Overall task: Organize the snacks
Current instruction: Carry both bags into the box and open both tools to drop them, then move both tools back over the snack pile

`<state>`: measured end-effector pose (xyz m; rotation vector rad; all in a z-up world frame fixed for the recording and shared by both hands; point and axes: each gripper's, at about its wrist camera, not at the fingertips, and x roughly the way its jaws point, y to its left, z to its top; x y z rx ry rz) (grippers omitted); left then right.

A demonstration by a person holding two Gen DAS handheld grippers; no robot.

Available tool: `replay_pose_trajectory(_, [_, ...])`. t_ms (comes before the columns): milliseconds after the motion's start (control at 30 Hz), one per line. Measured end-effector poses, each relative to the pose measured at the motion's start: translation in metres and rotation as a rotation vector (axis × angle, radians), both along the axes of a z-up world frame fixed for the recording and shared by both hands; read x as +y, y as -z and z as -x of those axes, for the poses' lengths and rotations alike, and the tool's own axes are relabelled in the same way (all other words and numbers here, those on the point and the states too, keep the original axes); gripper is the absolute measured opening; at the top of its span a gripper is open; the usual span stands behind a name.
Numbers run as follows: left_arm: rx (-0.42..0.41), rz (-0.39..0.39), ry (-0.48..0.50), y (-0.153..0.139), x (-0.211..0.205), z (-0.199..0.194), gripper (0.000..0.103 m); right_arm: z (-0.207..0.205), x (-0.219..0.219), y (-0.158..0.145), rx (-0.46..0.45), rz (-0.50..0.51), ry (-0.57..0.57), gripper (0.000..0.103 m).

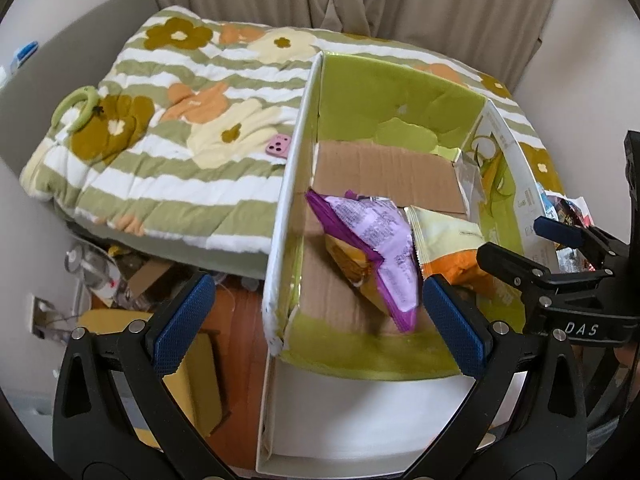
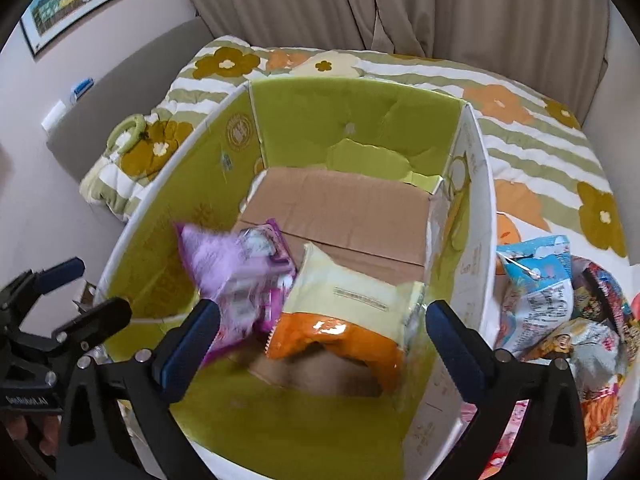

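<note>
Both your left gripper (image 1: 316,320) and right gripper (image 2: 322,344) hang jaws apart, empty, so pinch that light, crinkly blue snack bag (image 2: 534,268) by its stiffer sealed top edge.

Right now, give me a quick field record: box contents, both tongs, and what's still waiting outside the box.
box: open cardboard box on the floral quilt
in box: purple snack bag and orange-and-cream snack bag, side by side on the cardboard floor
purple bag sharpness: blurred in the right wrist view
left tongs: open, holding nothing, above the box's near end
right tongs: open, holding nothing, over the box
outside box: pile of snack packets on the quilt, right of the box
</note>
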<state>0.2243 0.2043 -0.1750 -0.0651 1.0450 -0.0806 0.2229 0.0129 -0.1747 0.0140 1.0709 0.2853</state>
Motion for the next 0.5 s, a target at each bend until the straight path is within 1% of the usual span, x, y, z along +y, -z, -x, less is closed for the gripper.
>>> replay_pose_trajectory(100, [-0.017, -0.001, -0.005, -0.005, -0.001, 0.005, 0.102, 0.006, -0.001, -0.005, -0.012, 0.023, -0.004, 0.102])
replay_pose_trajectory(233, [-0.051, -0.02, -0.019, -0.019, -0.002, 0.011, 0.102, 0.012, -0.007, -0.019, -0.029, -0.007, 0.013, 0.102])
replay_pose_trajectory(333, [-0.077, -0.023, -0.023, -0.03, -0.001, 0.017, 0.102, 0.017, -0.009, -0.031, -0.046, -0.008, 0.024, 0.102])
replay_pose_trajectory(500, [-0.146, -0.045, -0.004, -0.053, -0.007, 0.034, 0.102, 0.032, -0.013, -0.054, -0.088, -0.033, 0.055, 0.102])
